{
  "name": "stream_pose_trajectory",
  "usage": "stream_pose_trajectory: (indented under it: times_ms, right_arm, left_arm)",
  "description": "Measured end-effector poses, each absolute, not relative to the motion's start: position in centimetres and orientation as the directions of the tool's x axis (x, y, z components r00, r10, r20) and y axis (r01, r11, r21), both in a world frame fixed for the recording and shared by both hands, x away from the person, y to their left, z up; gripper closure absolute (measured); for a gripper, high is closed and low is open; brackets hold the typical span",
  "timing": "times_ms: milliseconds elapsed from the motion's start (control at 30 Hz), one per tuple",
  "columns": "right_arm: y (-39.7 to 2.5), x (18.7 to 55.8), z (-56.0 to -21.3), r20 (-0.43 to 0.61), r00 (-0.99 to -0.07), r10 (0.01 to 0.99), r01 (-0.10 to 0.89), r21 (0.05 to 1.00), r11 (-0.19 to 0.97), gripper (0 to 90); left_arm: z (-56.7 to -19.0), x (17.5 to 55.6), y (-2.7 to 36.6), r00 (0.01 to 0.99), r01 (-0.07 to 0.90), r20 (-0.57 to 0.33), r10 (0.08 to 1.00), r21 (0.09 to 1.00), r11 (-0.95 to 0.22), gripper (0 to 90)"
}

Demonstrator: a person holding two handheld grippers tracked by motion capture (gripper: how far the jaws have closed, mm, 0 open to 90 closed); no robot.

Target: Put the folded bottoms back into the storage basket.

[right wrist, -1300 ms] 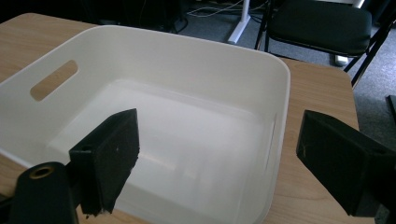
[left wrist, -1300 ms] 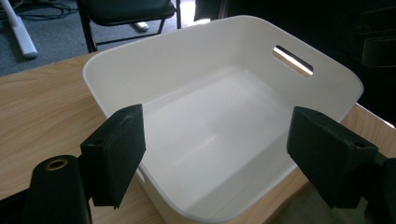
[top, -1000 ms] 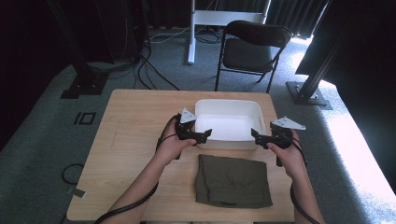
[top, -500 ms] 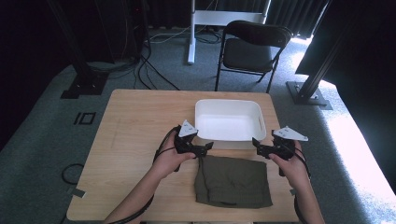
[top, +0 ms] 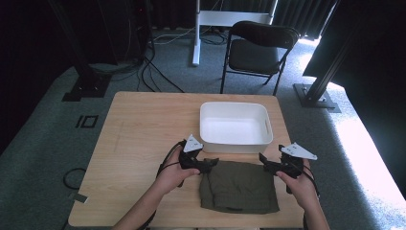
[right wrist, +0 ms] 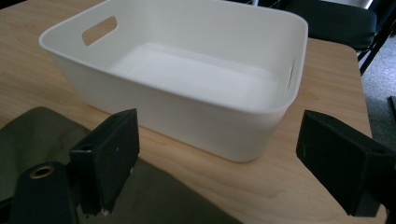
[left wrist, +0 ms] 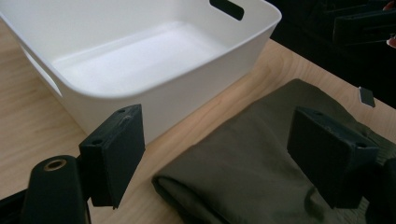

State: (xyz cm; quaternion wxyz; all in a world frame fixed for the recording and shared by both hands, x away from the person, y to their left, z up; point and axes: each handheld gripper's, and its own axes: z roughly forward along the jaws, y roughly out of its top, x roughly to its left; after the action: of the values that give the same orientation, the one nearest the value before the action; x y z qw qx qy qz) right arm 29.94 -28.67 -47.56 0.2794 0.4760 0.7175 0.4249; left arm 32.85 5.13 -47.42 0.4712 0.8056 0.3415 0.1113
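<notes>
You are holding a gripper in each hand over the near part of the wooden counter (top: 143, 124), and both are flanking the folded olive-green cloth (top: 239, 187) that is lying flat near the counter's front edge, just in front of the white plastic bin (top: 234, 143). Your left gripper (top: 210, 164) is sitting at the cloth's far left corner with its fingers (left wrist: 114, 156) spread wide apart and gripping nothing; in the left gripper view one finger is hanging over bare wood beside the bin's wall and the other is hovering over the cloth's top fold. Your right gripper (top: 265, 162) is sitting at the cloth's far right corner, its fingers (right wrist: 107, 156) likewise standing wide open and empty; in the right gripper view they are framing the bin's near corner, with the cloth's edge showing low at the left under one finger. The bin is standing upright and empty, with slot handles cut into its short walls, and a narrow strip of wood is showing between it and the cloth. Beyond the counter a dark folding chair (top: 258, 48) is standing on the grey carpet
</notes>
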Motion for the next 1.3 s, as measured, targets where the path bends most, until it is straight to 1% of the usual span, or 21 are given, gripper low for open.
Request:
stream_pose_trajectory:
  times_ms: [167,500,567,600,700,800,933,1067,1300]
  right_arm:
    - [-28.7,29.2,-48.5,0.01,-0.386,0.922,0.462,0.868,0.184,13.2]
    - [-27.9,27.7,-50.5,0.001,-0.384,0.923,0.491,0.847,0.203,13.2]
    - [-27.9,27.5,-50.7,-0.002,-0.381,0.924,0.493,0.846,0.205,13.2]
    - [-27.9,27.1,-51.3,-0.001,-0.373,0.928,0.503,0.84,0.203,13.1]
    - [-28.0,26.9,-51.6,-0.003,-0.363,0.932,0.51,0.837,0.201,13.1]
    - [-28.3,26.6,-52.0,0.01,-0.35,0.937,0.521,0.833,0.186,13.1]
    - [-28.7,26.0,-53.2,0.037,-0.333,0.942,0.563,0.809,0.167,12.7]
    - [-28.7,25.9,-54.0,0.059,-0.325,0.944,0.577,0.803,0.148,12.8]
    - [-28.7,25.8,-54.9,0.064,-0.319,0.946,0.603,0.784,0.15,12.7]
  left_arm:
    - [-48.4,32.3,5.2,0.734,0.47,-0.159,0.66,0.82,-0.326,20.4]
    - [-50.5,31.0,5.0,0.723,0.48,-0.115,0.681,0.792,-0.376,20.4]
    - [-50.7,30.9,5.0,0.721,0.485,-0.119,0.683,0.79,-0.374,20.4]
    - [-51.3,30.7,4.8,0.712,0.505,-0.132,0.689,0.778,-0.374,20.4]
    - [-51.6,30.6,4.8,0.706,0.514,-0.13,0.696,0.77,-0.377,20.4]
    - [-51.9,30.5,4.7,0.697,0.527,-0.125,0.706,0.757,-0.387,20.4]
    - [-52.6,30.1,4.5,0.688,0.542,-0.13,0.714,0.746,-0.386,20.4]
    - [-53.3,29.7,4.6,0.667,0.569,-0.139,0.732,0.73,-0.38,20.4]
    - [-54.1,29.3,4.4,0.66,0.58,-0.152,0.736,0.726,-0.37,20.0]
